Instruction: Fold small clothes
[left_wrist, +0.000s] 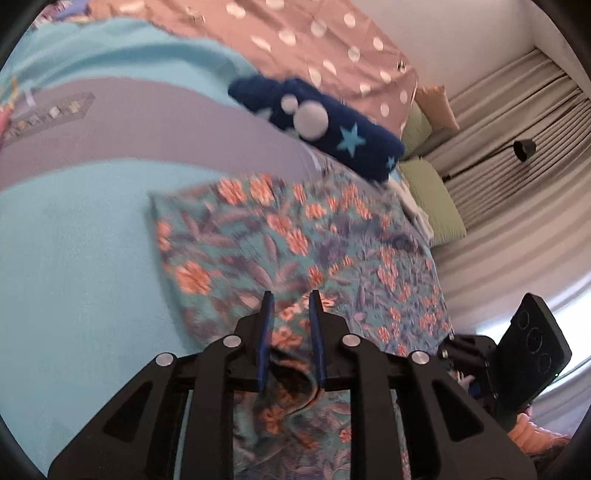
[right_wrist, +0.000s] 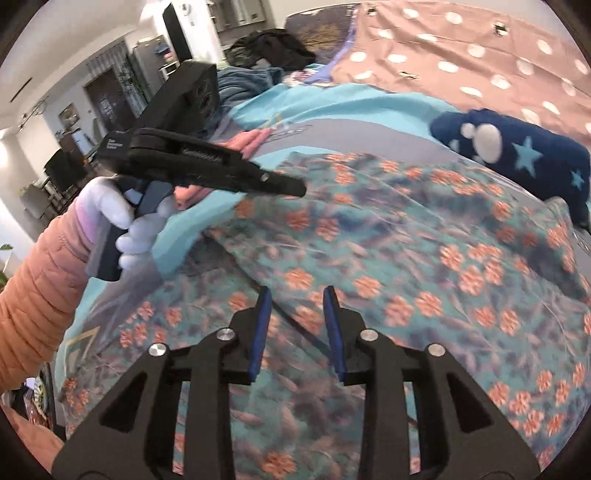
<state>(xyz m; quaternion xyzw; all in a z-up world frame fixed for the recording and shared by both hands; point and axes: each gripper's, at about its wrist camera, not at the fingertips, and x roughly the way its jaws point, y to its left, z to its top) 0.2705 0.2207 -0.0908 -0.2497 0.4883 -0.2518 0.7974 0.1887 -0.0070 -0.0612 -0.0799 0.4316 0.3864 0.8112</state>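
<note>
1. Your left gripper (left_wrist: 291, 306) has its jaws a narrow gap apart, with a bunched fold of the floral garment (left_wrist: 295, 236) rising between the blue pads; motion blur keeps you from telling whether they actually pinch it.
2. Your right gripper (right_wrist: 297, 302) hangs over the same cloth with its jaws clearly apart and nothing between them.
3. The garment lies spread across the teal bedspread (left_wrist: 74, 258); its near edge is cut off under both gripper bodies, and its print is smeared by blur.
4. In the right wrist view your left hand (right_wrist: 125, 225), in a white glove, grips the other tool's handle, and that tool covers part of the bedspread beyond it.
5. Beyond the garment, a navy star-patterned item (left_wrist: 332, 129) rests on the bed, just off the garment's far edge.
6. Farther back lies a pink polka-dot cover (left_wrist: 314, 44), with green pillows (left_wrist: 432, 195) at its end.
7. Striped curtains (left_wrist: 517, 147) close the room on one side.
</note>
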